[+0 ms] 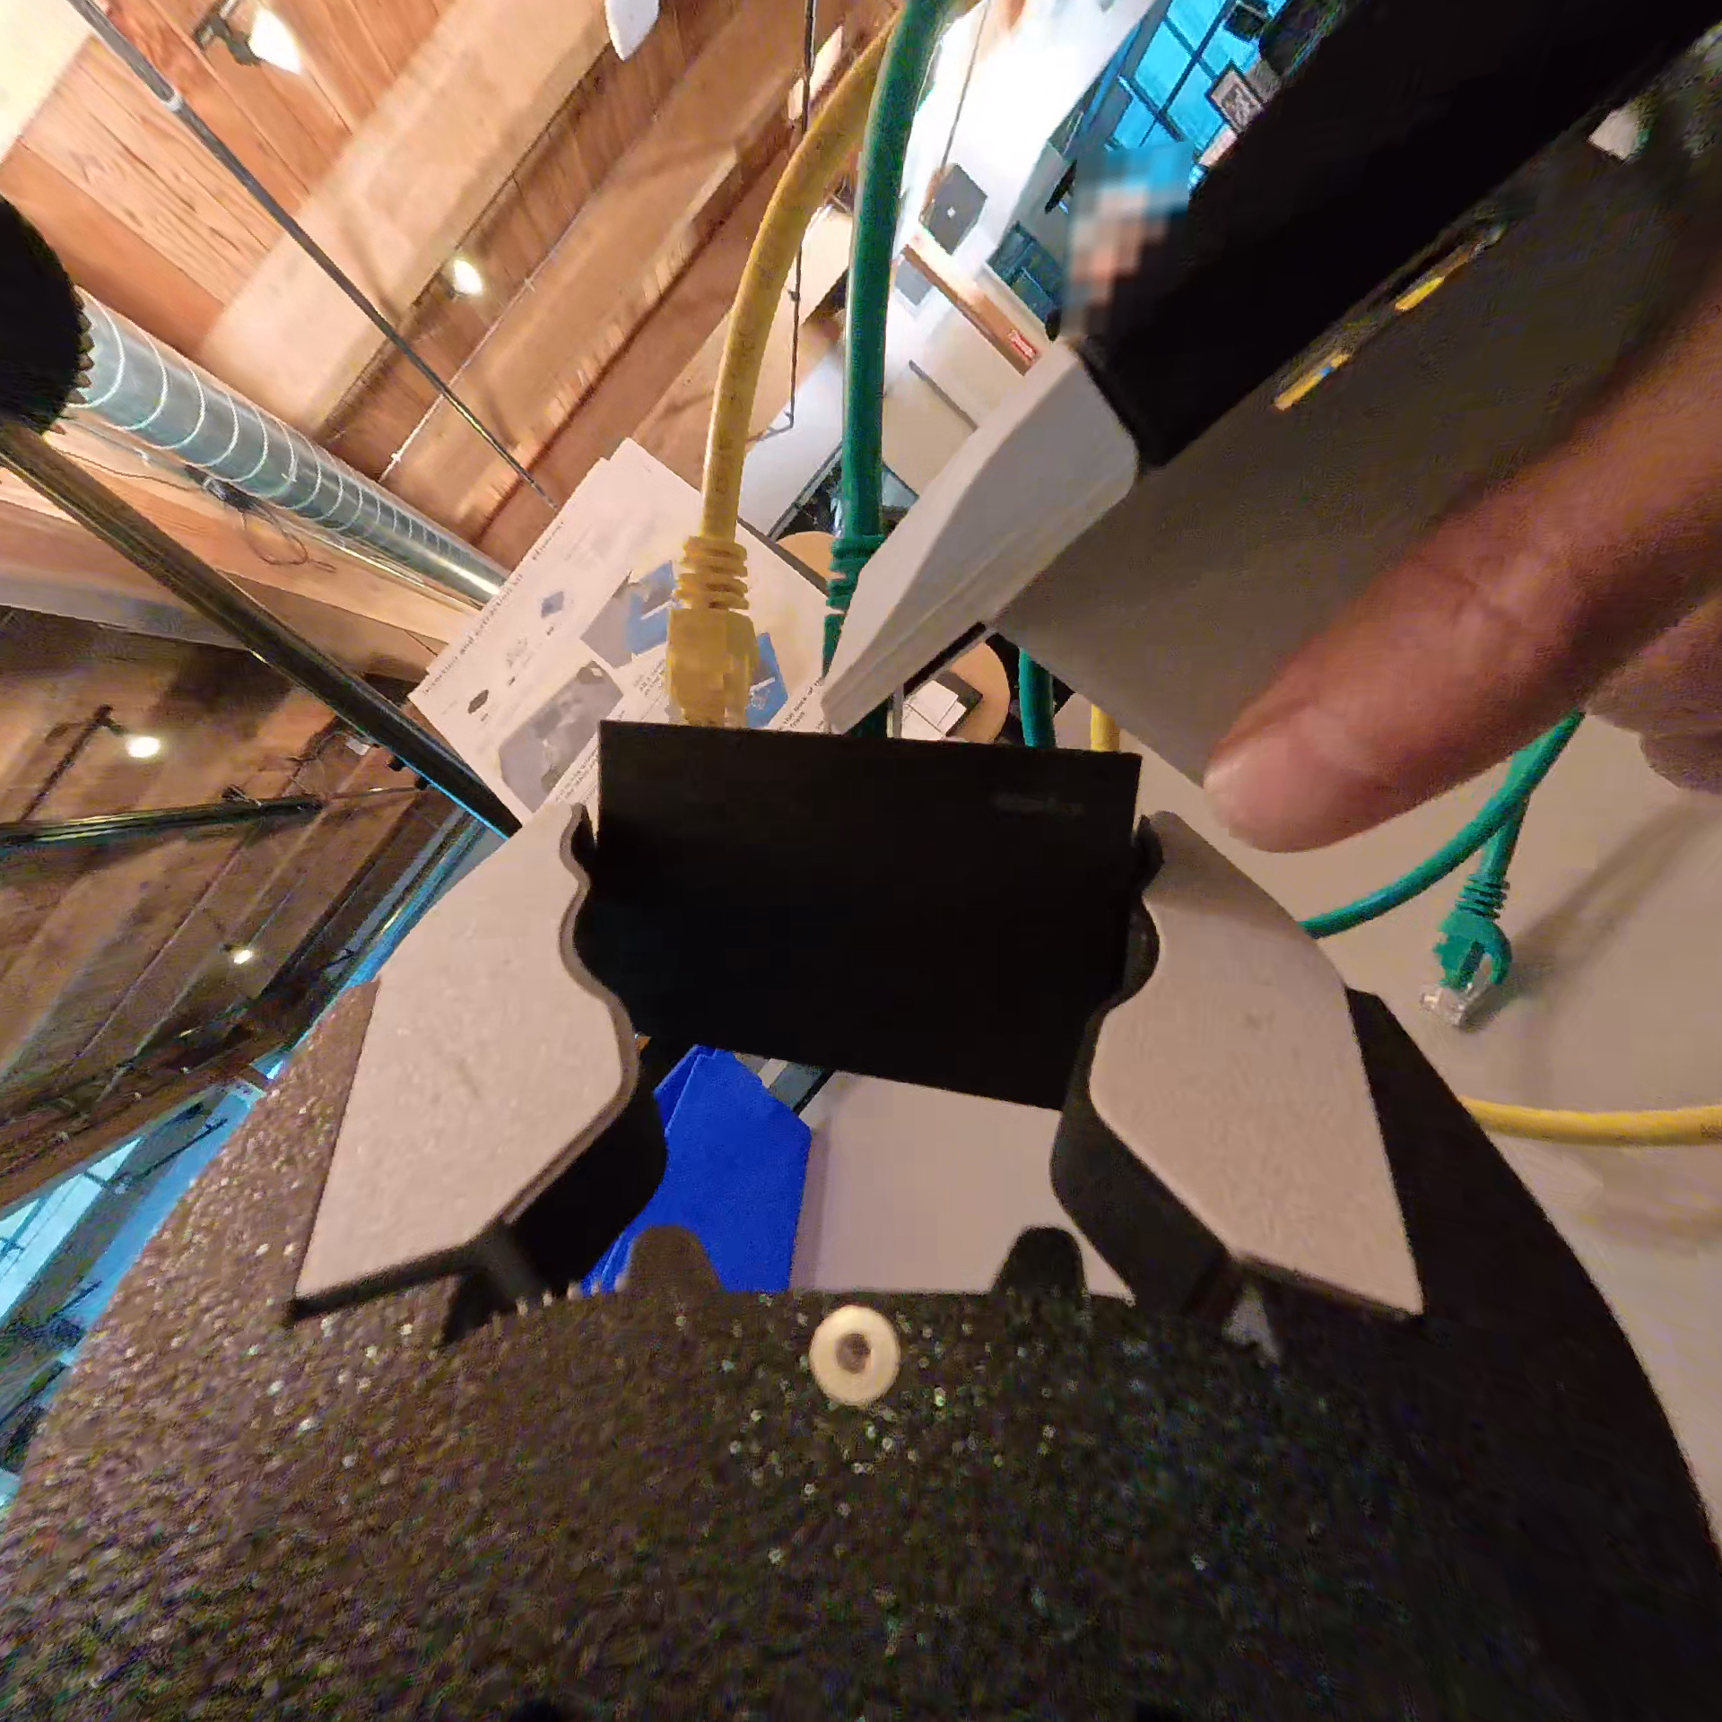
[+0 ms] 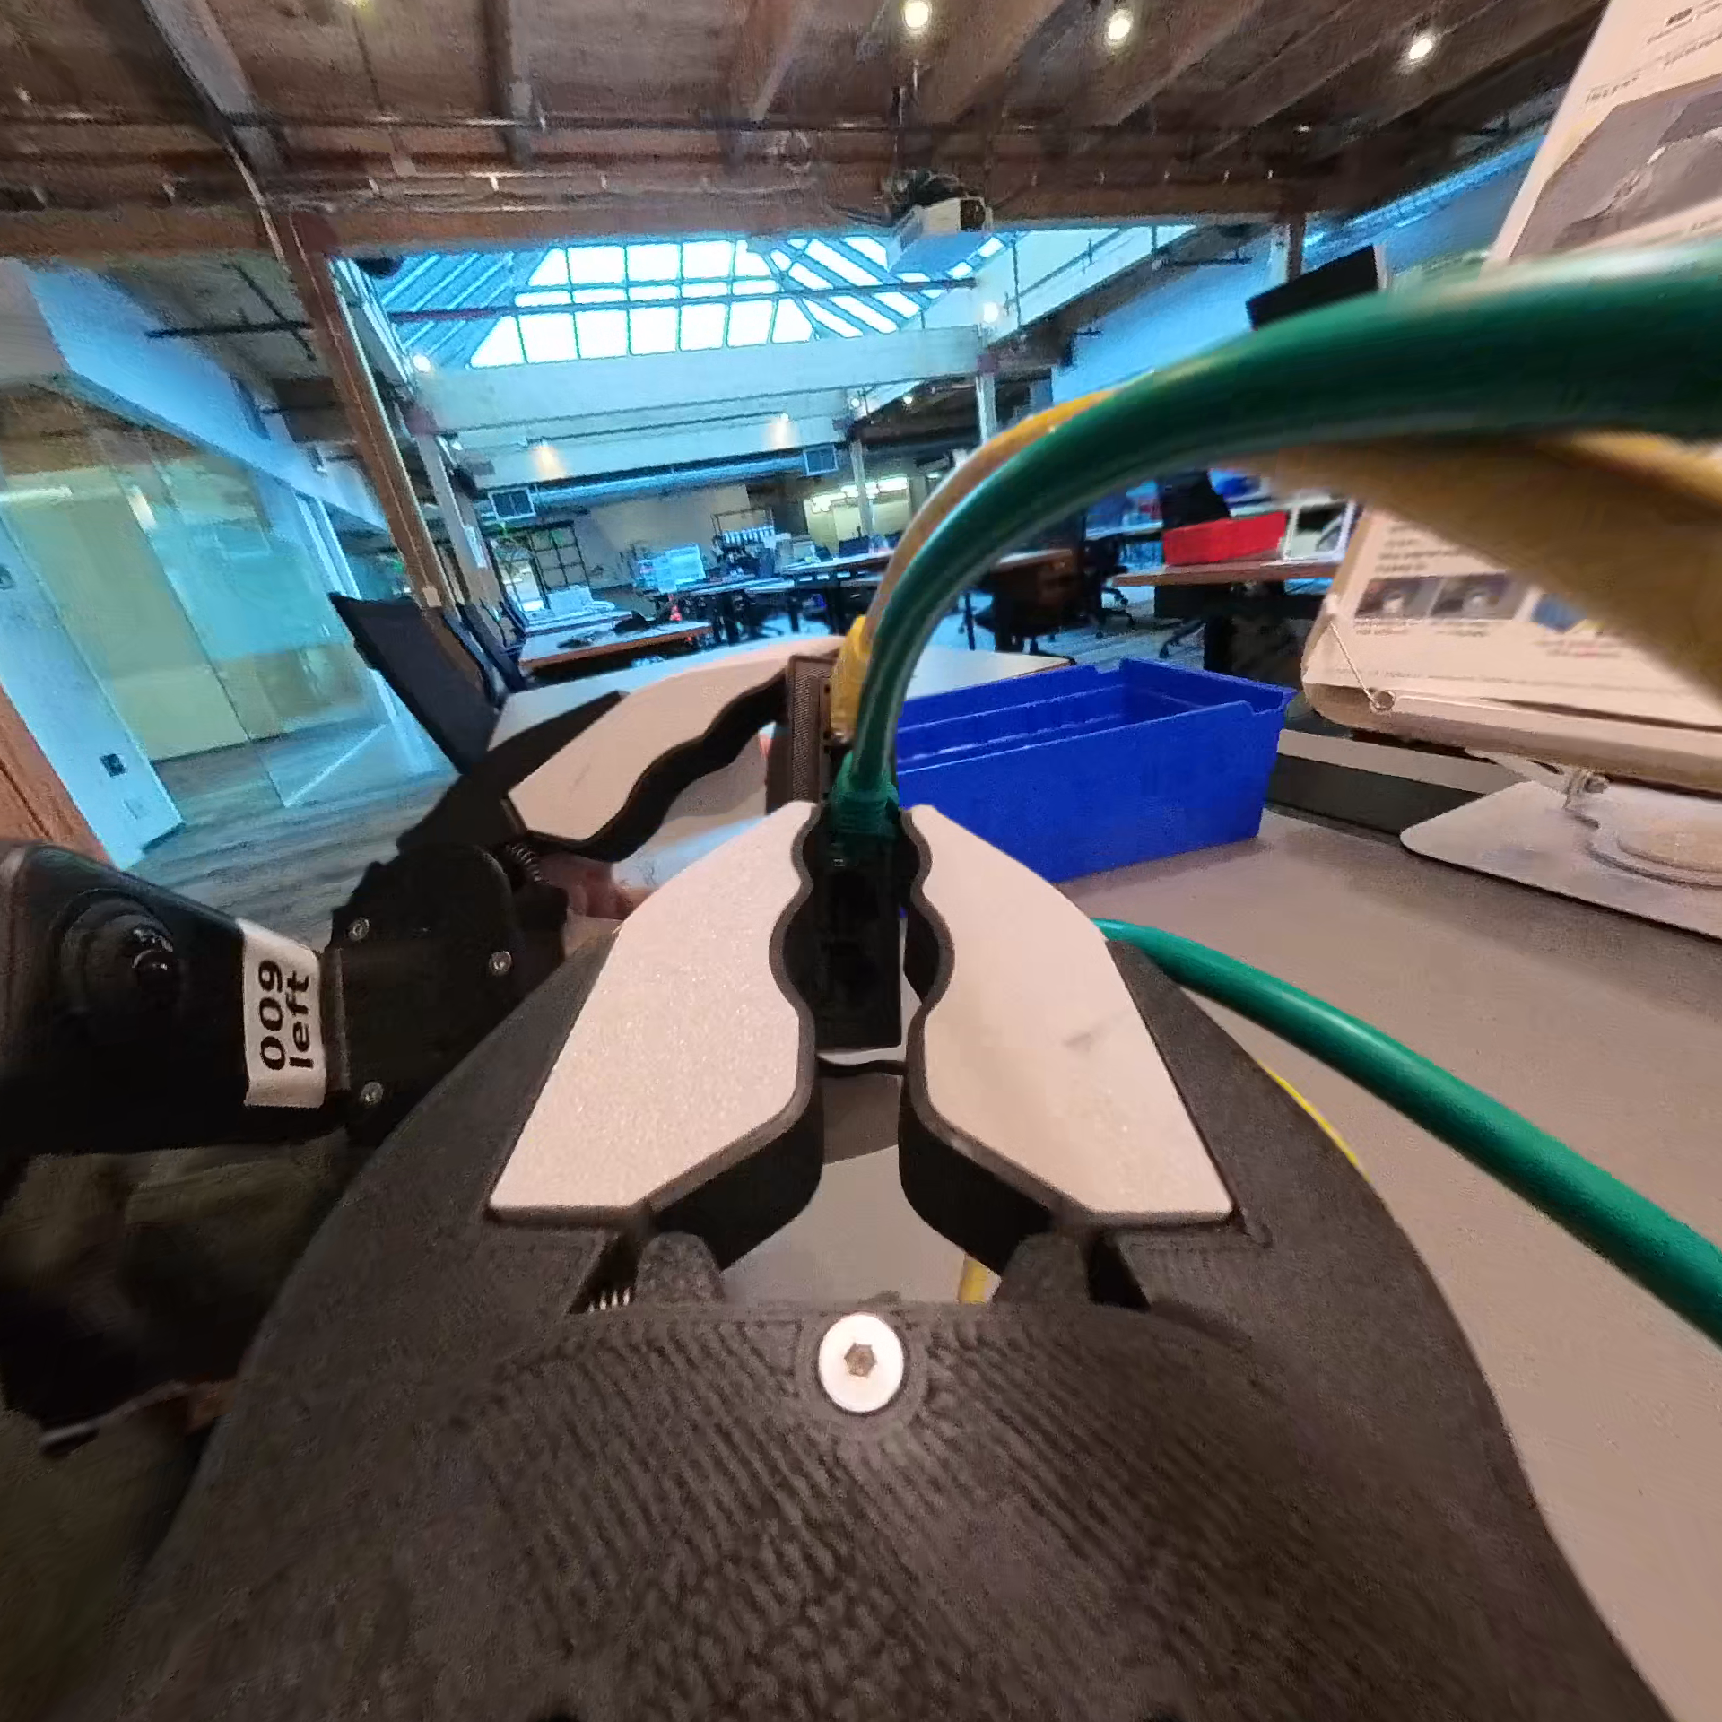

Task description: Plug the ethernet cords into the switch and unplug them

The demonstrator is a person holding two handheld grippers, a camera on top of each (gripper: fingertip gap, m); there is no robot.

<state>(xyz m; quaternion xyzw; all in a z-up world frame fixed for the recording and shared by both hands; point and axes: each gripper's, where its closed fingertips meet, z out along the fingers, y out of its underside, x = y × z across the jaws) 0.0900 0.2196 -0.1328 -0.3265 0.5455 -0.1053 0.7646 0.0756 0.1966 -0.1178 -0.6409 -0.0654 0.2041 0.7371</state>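
My left gripper (image 1: 862, 839) is shut on the black switch (image 1: 862, 895), clamping it by its two sides and holding it off the table. A yellow cord (image 1: 713, 634) is plugged into the switch's far edge. A green cord (image 1: 862, 373) runs down beside it, its plug (image 1: 843, 578) partly hidden by the right gripper's grey finger (image 1: 978, 559). In the right wrist view, my right gripper (image 2: 857, 829) is shut on the green plug (image 2: 862, 806) right at the switch (image 2: 801, 736). Another green plug (image 1: 1468, 960) lies loose on the table.
A blue bin (image 2: 1090, 773) stands on the grey table (image 2: 1398, 978) just behind the switch. A stand with printed sheets (image 2: 1510, 596) is at the right. Loose green (image 2: 1444, 1118) and yellow (image 1: 1603, 1123) cable runs lie on the table. A person's finger (image 1: 1398, 690) shows on the right gripper.
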